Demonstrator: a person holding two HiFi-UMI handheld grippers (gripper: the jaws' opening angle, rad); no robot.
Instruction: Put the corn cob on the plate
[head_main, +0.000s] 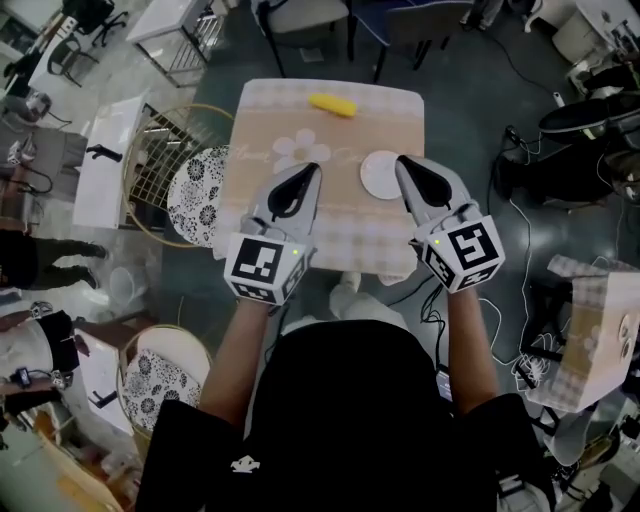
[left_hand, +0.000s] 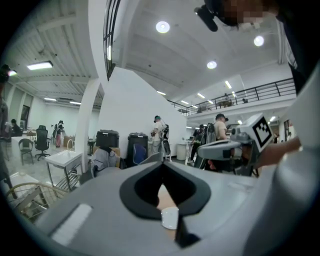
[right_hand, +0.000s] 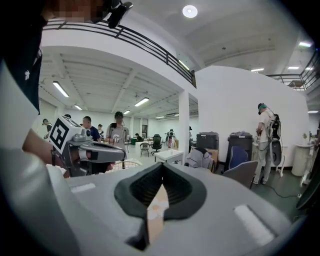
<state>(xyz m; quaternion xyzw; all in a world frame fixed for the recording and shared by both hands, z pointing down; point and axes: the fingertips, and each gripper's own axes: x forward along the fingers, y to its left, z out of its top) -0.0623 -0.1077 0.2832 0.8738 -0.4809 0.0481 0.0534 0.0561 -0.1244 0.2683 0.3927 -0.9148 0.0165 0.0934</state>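
Note:
A yellow corn cob (head_main: 332, 104) lies near the far edge of the small table (head_main: 262, 130). A white round plate (head_main: 381, 174) rests on the table's right half, nearer to me. My left gripper (head_main: 311, 168) hovers over the table's left-middle, shut and holding nothing. My right gripper (head_main: 402, 162) is beside the plate's right rim, also shut and holding nothing. In the left gripper view the closed left gripper (left_hand: 161, 162) points level across the room, with the right gripper (left_hand: 227, 147) at its right. In the right gripper view the closed right gripper (right_hand: 162, 165) points the same way.
The table wears a beige checked cloth with a white flower print (head_main: 302, 150). A round wire chair with a patterned cushion (head_main: 196, 195) stands at the table's left. A second such chair (head_main: 158, 385) is nearer me at left. Cables and chairs (head_main: 590, 120) crowd the floor at right.

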